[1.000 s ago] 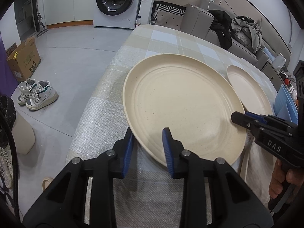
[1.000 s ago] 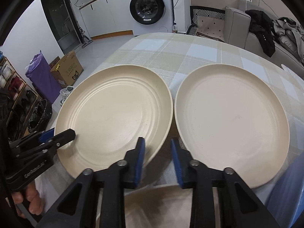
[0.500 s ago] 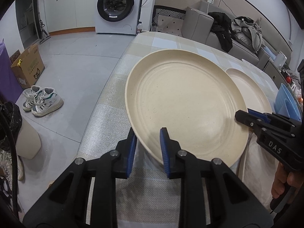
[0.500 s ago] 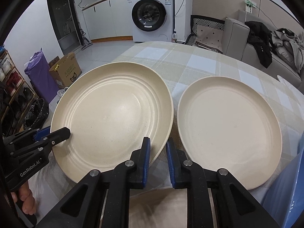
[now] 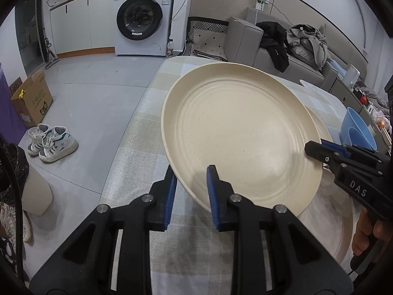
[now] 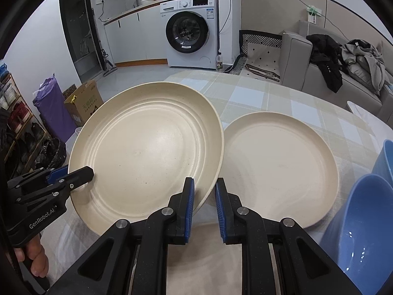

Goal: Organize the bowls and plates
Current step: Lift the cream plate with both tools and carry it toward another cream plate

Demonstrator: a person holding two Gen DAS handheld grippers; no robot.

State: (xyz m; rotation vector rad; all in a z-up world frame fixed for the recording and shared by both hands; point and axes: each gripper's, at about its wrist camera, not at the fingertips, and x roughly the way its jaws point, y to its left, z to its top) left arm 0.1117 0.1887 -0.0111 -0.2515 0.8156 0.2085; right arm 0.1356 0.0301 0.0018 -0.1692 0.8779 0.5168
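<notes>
While both grippers pinch its rim, the ridged plate hangs tilted.
Left gripper and right gripper clamp opposite edges; stiff, smooth, likely slippery.

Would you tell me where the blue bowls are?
In the right wrist view, the blue bowls stand at the lower right, beside the smooth cream plate.

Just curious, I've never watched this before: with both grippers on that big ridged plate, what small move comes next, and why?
Probably carry the ridged plate rightward over the plain plate and lower it, since both the left gripper and right gripper hold it tilted above the table.
</notes>
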